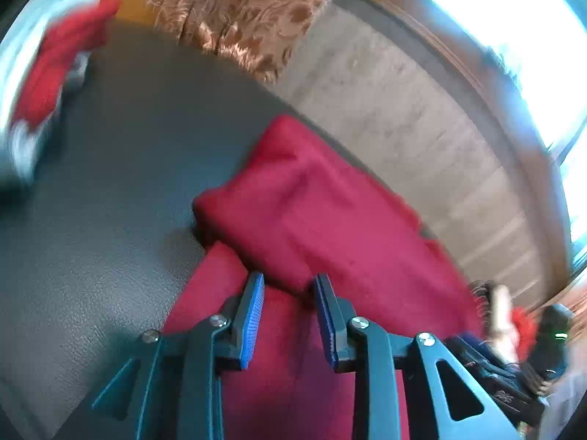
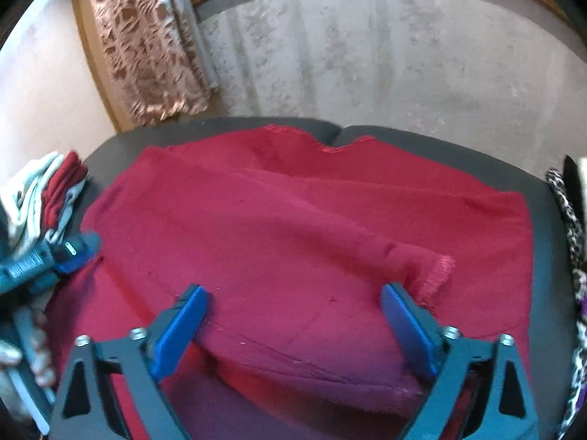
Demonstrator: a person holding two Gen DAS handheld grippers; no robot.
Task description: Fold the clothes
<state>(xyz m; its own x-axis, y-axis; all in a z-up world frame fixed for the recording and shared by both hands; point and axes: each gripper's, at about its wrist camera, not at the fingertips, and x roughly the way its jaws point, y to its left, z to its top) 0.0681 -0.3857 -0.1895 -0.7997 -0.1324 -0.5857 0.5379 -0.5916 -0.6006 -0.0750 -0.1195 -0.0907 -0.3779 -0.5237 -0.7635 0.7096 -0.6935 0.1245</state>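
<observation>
Grey table [image 2: 543,227]; red cloth [image 2: 293,227] under hand-held gripper [image 2: 293,315]

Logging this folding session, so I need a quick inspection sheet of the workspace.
Surface: dark grey pad.
Job's things: red cloth spread over it, partly folded, edges frayed.
Clutter: folded stack of red and white clothes at left edge; leopard-print fabric at right.
Grippers: left gripper open over a cloth fold; right gripper wide open above the cloth.
Cables: nothing seen.
Surroundings: patterned curtain, pale carpet.
</observation>
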